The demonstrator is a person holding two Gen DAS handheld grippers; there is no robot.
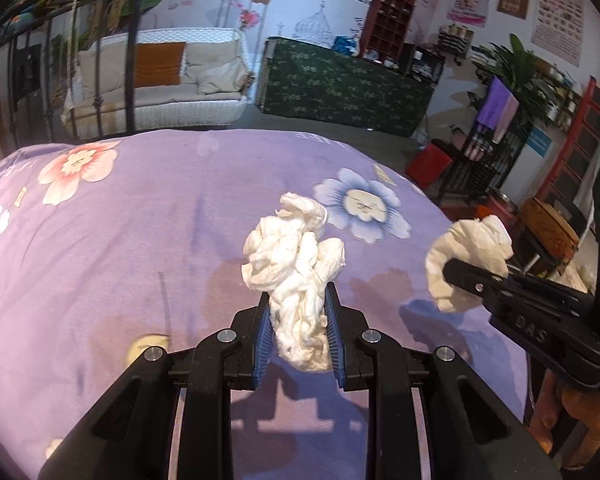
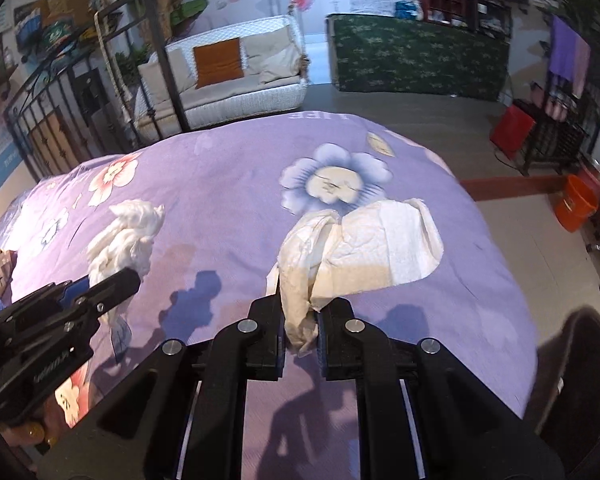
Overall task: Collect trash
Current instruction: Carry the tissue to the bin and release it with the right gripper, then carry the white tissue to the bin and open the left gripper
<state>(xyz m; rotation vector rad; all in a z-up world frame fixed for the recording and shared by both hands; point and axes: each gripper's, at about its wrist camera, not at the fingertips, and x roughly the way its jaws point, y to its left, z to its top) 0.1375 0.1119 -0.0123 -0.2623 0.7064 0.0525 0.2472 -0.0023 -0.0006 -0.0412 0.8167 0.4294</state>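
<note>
My left gripper [image 1: 298,312] is shut on a crumpled white tissue wad [image 1: 296,256], held above the purple flowered bedspread [image 1: 140,240]. My right gripper [image 2: 300,322] is shut on a flatter, creased white tissue [image 2: 372,248] that spreads out ahead of the fingers over the bedspread [image 2: 220,184]. Each gripper shows in the other's view: the right gripper [image 1: 466,276] with its tissue [image 1: 466,244] at the right, the left gripper [image 2: 112,280] with its wad [image 2: 124,236] at the left.
The bedspread's edge drops off to the right onto a tiled floor. An orange bucket [image 2: 576,204] and a red box [image 2: 512,130] stand on the floor at right, beside a black rack [image 1: 484,152]. A black metal bed rail [image 2: 52,120] stands at far left.
</note>
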